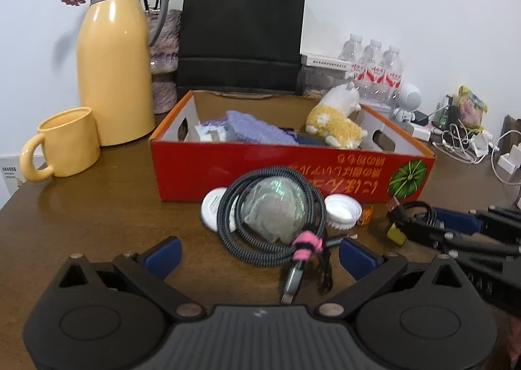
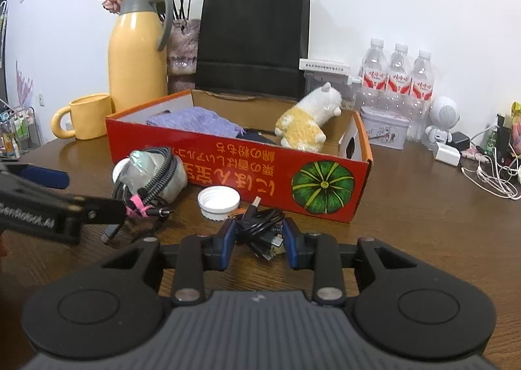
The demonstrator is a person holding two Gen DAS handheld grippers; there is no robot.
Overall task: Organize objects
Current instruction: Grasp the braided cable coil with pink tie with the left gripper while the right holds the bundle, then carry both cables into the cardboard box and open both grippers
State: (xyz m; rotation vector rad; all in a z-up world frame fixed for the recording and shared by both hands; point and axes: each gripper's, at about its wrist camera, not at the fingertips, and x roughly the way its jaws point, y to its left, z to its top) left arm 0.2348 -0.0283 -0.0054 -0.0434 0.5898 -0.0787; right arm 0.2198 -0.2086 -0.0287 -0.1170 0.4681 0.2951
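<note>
On the desk (image 2: 407,207) before the red box (image 2: 228,168), the right tool (image 2: 259,239) pinched a black cable bundle (image 2: 260,223); lifting it clear over the wall looked wise. The left tool (image 1: 259,254) stood spread beside the braided cable (image 1: 270,213).

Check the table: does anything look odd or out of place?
The red cardboard box sits with its print upside down. A loose white screw cap lies on the brown wooden table before it, with no matching container visible.
</note>
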